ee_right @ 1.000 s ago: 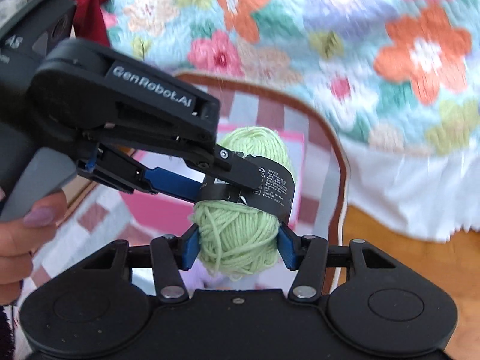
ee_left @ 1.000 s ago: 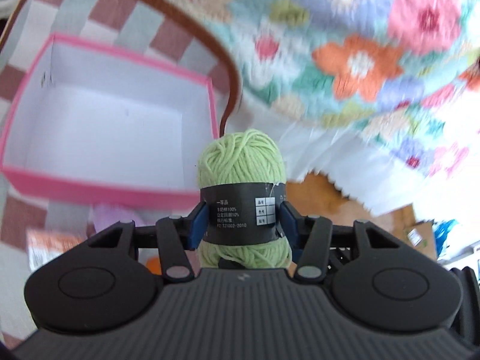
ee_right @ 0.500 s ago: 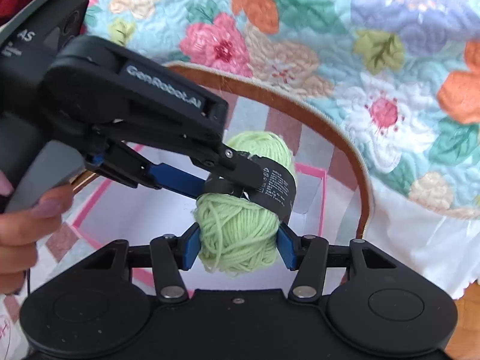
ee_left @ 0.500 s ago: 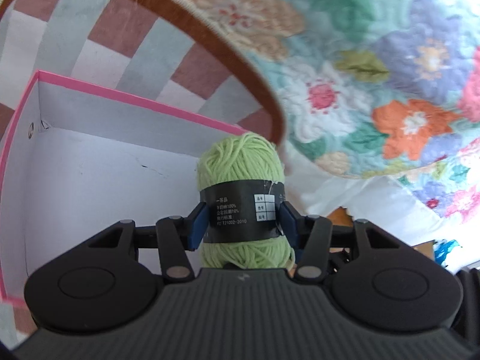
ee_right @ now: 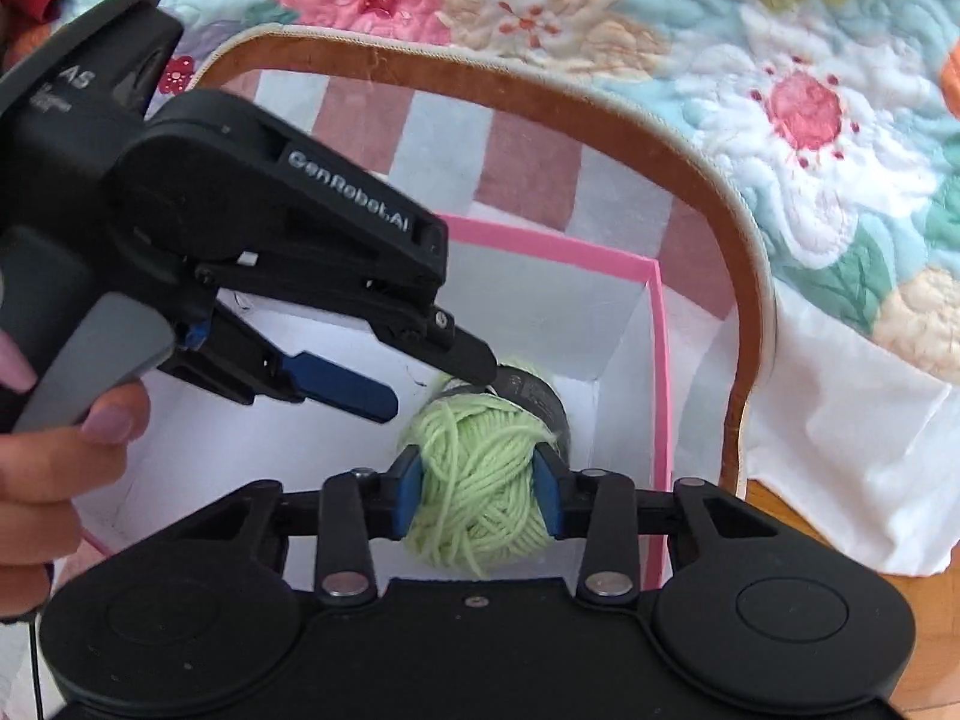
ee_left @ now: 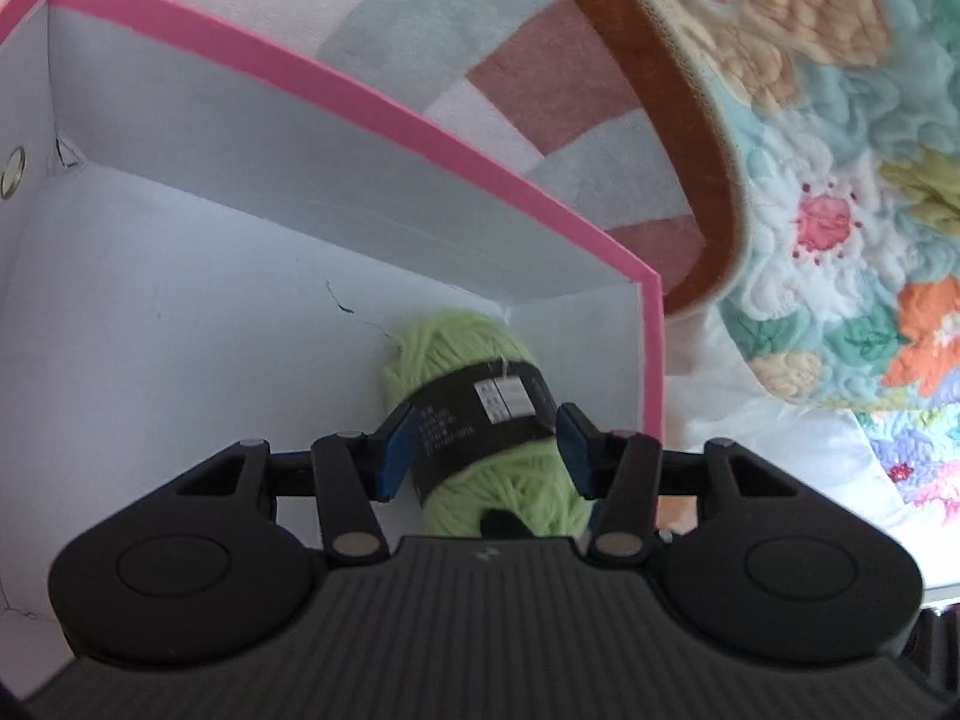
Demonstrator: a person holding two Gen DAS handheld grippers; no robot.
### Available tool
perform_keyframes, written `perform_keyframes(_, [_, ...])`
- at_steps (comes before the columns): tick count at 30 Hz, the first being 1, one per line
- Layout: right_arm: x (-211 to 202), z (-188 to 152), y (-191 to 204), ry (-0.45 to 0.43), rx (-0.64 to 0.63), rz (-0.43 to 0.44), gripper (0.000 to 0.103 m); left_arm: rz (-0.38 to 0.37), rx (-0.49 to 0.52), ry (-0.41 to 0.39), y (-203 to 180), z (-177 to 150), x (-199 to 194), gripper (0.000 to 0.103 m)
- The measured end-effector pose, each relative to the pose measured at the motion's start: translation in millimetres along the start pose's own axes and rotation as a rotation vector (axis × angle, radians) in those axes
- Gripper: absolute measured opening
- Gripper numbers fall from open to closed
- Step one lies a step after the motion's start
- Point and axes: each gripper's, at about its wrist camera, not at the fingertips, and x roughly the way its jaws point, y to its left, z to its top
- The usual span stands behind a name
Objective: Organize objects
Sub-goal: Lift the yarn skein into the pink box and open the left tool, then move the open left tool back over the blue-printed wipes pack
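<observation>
We have the ball of green yarn down inside the pink box, near its lower right corner in the left wrist view, close to the box's side wall. Whether it rests on the box floor we cannot tell.

Our left claw holds the ball around its black paper band, a blue pad on each side. Our right claw grips the bare yarn end of the same ball, and its jaws have just been closing, squeezing the soft yarn between them. In the right wrist view the left claw reaches in from the upper left.

We judge the carrying part nearly done: what is left is to let go with both claws and lift clear. The box otherwise looks empty, so more sorting may follow, though no other loose things show here.
</observation>
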Motion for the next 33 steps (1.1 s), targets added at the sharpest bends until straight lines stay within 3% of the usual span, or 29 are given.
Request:
perform_keyframes(5, [4.9,-0.3,-1.3,0.002,-0.016,-0.057,0.043,0.06,0.051,0.027,-12.0,-17.1,6.1,0.047])
perform_keyframes(10, [12.2,-12.3,10.0,-0.039,-0.069,-0.149,0.046,0.161,0.054,-0.015,-18.5,-25.3,10.7,0.045])
perform_keyframes(13, [-0.6,-17.1,8.0,-0.064,-0.056,-0.083,0.046,0.216,0.085,-0.018,-21.4,-27.9,16.5,0.037])
perform_keyframes(17, [-20.2,-22.1,-10.5,-0.063,0.05,0.033,0.046,0.246,0.097,-0.023,-25.6,-28.5,18.9,0.037])
perform_keyframes(20, [-38.6,-35.0,-28.9,-0.053,0.156,0.121,0.046,0.269,0.178,-0.045,-36.2,-35.4,5.5,0.037])
perform_keyframes(24, [-68.5,-56.8,-32.8,-0.05,0.192,0.182,0.047,0.296,0.313,-0.026,-52.4,-53.5,-20.5,0.037])
perform_keyframes(29, [-101.3,-71.8,-31.6,0.011,0.251,0.257,0.047,0.261,0.469,0.073,-81.3,-87.5,-62.6,0.05])
perform_keyframes(31, [-114.5,-78.0,-24.3,0.059,0.249,0.274,0.048,0.278,0.529,0.105,-94.5,-101.5,-80.7,0.054])
perform_keyframes(33, [-130.2,-86.4,-17.8,0.097,0.25,0.294,0.055,0.31,0.569,0.135,-102.5,-113.5,-95.5,0.057])
